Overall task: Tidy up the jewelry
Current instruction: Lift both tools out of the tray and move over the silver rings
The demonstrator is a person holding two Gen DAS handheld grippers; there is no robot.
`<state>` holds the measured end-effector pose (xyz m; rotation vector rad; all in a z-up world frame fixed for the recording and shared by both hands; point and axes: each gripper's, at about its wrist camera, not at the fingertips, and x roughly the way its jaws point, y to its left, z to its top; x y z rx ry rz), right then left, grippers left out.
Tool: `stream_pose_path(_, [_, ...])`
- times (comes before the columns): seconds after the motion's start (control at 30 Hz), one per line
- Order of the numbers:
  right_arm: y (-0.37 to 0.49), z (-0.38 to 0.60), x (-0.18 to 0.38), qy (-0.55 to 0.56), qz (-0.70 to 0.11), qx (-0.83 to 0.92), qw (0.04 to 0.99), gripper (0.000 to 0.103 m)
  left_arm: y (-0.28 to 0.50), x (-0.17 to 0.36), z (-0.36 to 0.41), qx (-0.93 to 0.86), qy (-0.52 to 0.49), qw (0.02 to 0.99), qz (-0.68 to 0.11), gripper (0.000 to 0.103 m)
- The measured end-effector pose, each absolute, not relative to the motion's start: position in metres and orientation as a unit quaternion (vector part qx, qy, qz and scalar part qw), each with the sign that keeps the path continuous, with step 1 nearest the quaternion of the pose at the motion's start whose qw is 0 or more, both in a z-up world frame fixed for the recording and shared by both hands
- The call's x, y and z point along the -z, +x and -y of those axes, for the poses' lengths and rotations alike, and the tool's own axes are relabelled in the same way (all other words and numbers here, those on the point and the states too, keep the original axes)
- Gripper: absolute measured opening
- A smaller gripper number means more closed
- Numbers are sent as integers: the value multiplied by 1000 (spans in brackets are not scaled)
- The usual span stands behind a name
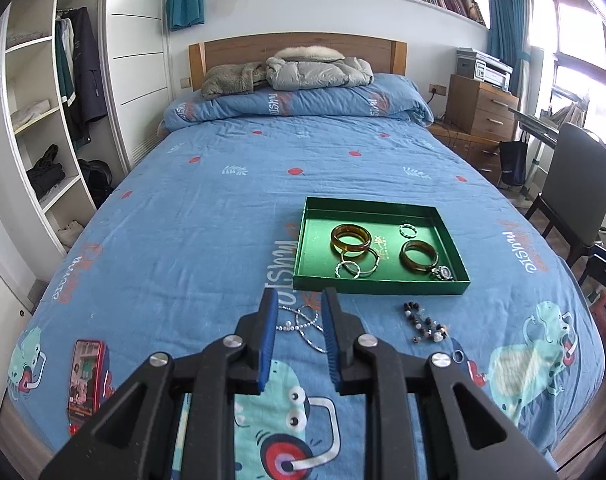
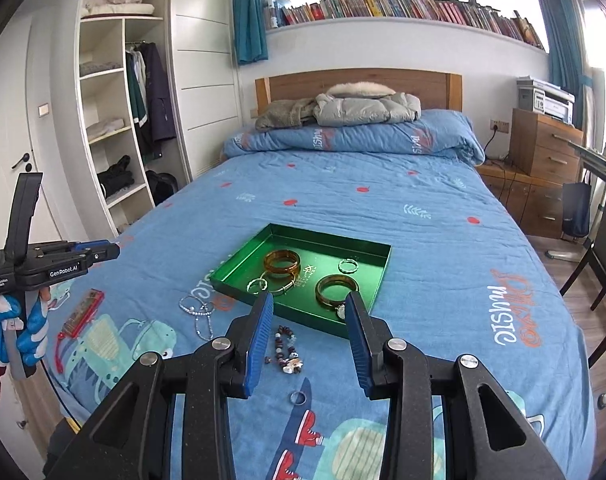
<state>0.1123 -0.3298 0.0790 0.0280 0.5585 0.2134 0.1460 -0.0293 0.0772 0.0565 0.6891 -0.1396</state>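
A green tray [image 1: 303, 236] [image 2: 239, 264] lies on the blue bedspread and holds two amber bangles [image 1: 351, 237] [image 2: 282, 263], thin silver bracelets [image 1: 358, 264] and a small ring [image 1: 407, 230]. On the bedspread in front of it lie a silver chain [image 1: 305, 322] [image 2: 199, 312], a bead bracelet [image 1: 425, 322] [image 2: 287, 346] and a small ring [image 1: 458, 356] [image 2: 298, 397]. My left gripper [image 1: 300, 304] is open, with the silver chain seen between its fingers. It also shows at the left of the right wrist view [image 2: 103, 251]. My right gripper [image 2: 309, 306] is open above the bead bracelet.
A red phone-like case [image 1: 85, 380] [image 2: 81, 312] lies at the near left of the bed. Jackets [image 1: 319, 70] sit on a folded quilt at the headboard. A wardrobe [image 1: 43, 120] stands left. Drawers with a printer [image 1: 483, 96] and a chair [image 1: 575, 184] stand right.
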Motion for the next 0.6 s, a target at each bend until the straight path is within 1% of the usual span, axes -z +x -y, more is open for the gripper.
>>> stream_pose_path(0.07, [101,329,-82,16,-270,-107,957,37,126,-83,32,62,27,942,-328,30])
stream_pose_path(0.17, [82,325,-84,18,-265,-107,958,37,98,-89,38,47,34,949,-309,33])
stream_pose_path(0.33, [56,319,-81,23,-261,-99,960,47,54,-91,54,21,50,957,-286,35])
stream_pose_path(0.43, [40,315,-77,26,-255,-97,962,47,33,-88,66,9,74,960,-271,35])
stream_pose_path(0.6, [22,308,-72,33,-248,-103,963,47,13,-87,75,13,78,961,-264,35])
